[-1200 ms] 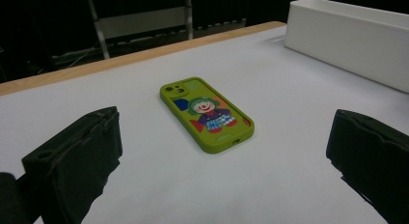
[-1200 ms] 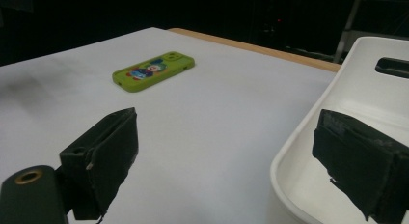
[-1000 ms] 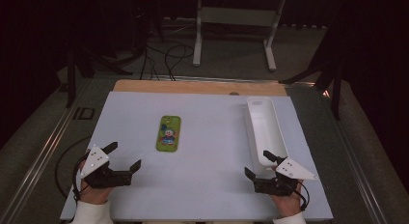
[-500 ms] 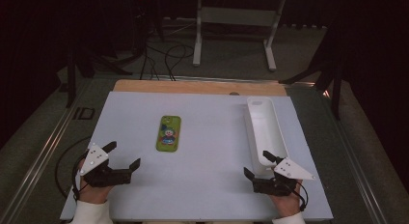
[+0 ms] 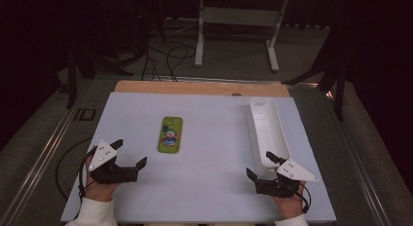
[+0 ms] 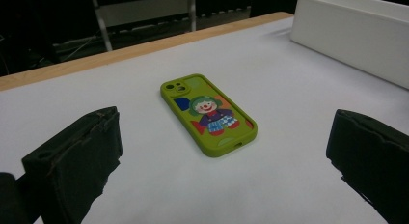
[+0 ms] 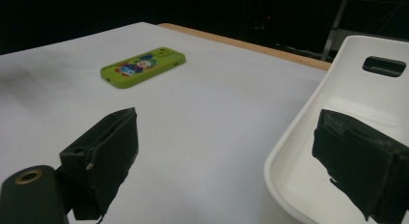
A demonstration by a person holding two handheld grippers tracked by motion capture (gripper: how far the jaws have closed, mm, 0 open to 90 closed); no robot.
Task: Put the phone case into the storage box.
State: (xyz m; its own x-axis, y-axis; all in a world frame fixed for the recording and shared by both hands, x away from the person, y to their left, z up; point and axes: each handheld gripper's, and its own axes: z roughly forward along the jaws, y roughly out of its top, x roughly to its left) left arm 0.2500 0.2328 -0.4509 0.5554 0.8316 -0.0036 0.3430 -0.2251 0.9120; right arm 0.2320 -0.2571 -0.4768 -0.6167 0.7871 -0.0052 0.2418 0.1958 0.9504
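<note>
The left gripper (image 5: 130, 154) sits at the near left, held in the left hand (image 5: 100, 187), jaws spread wide. The right gripper (image 5: 259, 167) sits at the near right in the right hand (image 5: 287, 202), jaws also apart, seemingly resting low.

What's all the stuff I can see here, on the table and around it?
phone: one, green case with a cartoon clown, flat on the sheet left of centre
tray: one, white, long, at the right side of the sheet, nothing in it that I can see
sheet: one, white, covering most of the table
table: one, wooden edge showing at the far side
stand: one, white frame on the floor behind the table
cables: several, black, on the floor behind
left tongs: one, black with a grey plate, open, near left of the sheet
right tongs: one, black with a grey plate, open, by the near end of the tray
hands: two, holding the tongs, white sleeves
</note>
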